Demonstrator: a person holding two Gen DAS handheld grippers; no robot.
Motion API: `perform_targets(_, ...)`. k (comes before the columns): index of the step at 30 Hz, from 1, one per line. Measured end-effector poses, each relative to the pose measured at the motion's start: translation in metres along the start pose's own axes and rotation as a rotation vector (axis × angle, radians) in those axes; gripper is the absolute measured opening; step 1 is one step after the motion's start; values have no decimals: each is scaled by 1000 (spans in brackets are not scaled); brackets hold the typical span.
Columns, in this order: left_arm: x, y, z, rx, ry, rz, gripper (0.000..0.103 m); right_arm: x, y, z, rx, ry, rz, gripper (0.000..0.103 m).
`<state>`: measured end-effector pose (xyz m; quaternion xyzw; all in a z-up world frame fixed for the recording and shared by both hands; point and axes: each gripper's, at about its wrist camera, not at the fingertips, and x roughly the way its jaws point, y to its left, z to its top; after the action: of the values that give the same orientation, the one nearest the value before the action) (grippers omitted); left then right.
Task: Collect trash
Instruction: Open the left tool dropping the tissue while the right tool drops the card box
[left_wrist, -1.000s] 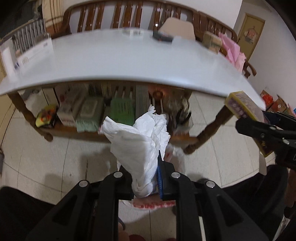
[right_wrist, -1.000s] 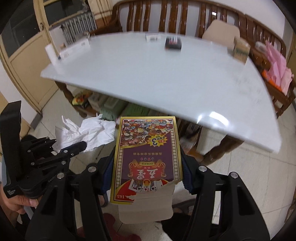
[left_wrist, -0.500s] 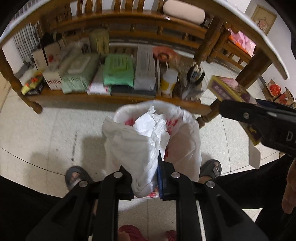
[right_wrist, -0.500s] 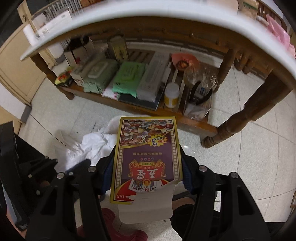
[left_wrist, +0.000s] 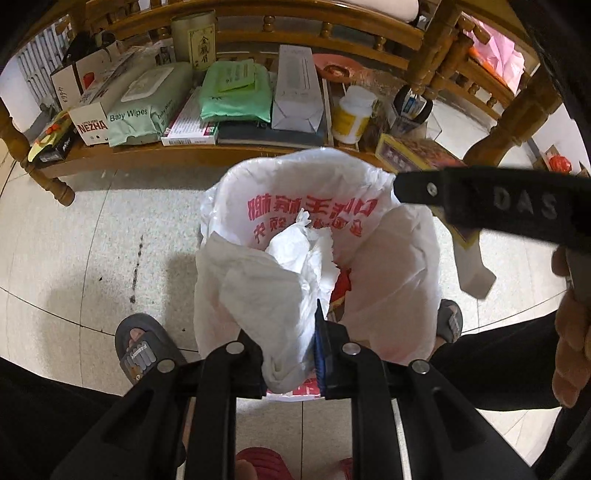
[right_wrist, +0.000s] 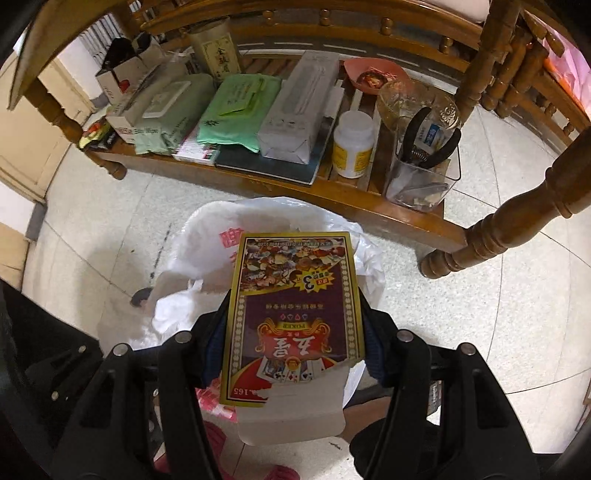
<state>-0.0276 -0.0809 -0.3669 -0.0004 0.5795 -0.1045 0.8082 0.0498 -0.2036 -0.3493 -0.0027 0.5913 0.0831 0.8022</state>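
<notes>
A bin lined with a white plastic bag (left_wrist: 317, 192) printed in red stands on the floor below both grippers. My left gripper (left_wrist: 291, 350) is shut on crumpled white tissue paper (left_wrist: 273, 284), which hangs over the bag's mouth. My right gripper (right_wrist: 295, 343) is shut on a purple and gold playing-card box (right_wrist: 295, 314) with its torn flap open, held above the bag (right_wrist: 207, 225). In the left wrist view the right gripper's finger (left_wrist: 480, 199) and the card box (left_wrist: 410, 151) show at the bag's right rim.
A low wooden shelf (left_wrist: 147, 151) under the table holds baby wipes (left_wrist: 144, 107), a green pack (left_wrist: 232, 92), a white box (left_wrist: 299, 92), a yellow-labelled bottle (left_wrist: 352, 114) and a clear holder with pliers (right_wrist: 424, 155). A table leg (right_wrist: 509, 229) stands right. Sandalled feet (left_wrist: 144, 350) flank the bin.
Both grippers have come down from table height to just above the bag-lined bin, each still holding its item. The tabletop has left both views; the shelf under it now fills them.
</notes>
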Motion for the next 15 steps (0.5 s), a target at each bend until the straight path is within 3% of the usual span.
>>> perform_targets(6,5,-1,-4,16,-2,15,24,17,-1,2,13,33,-4,59)
perform_targets(8,4,1,-4,7,-1,21,33,19,0,3,11,34,1,59)
perform_targets(10,5,3,-4,1,3,18,35,21,0,5,9,35,-1,60)
perform_targets(11,5,4,-4,-2,4,18,40,21,0,5,9,32,-6,68)
perform_targets(12,5,4,-4,-4,4,15,43,22,0,6,14,33,-4,82)
perform_targets(15,3,4,-4,-10,-1,2,69,25,-4,6,30,33,2,89)
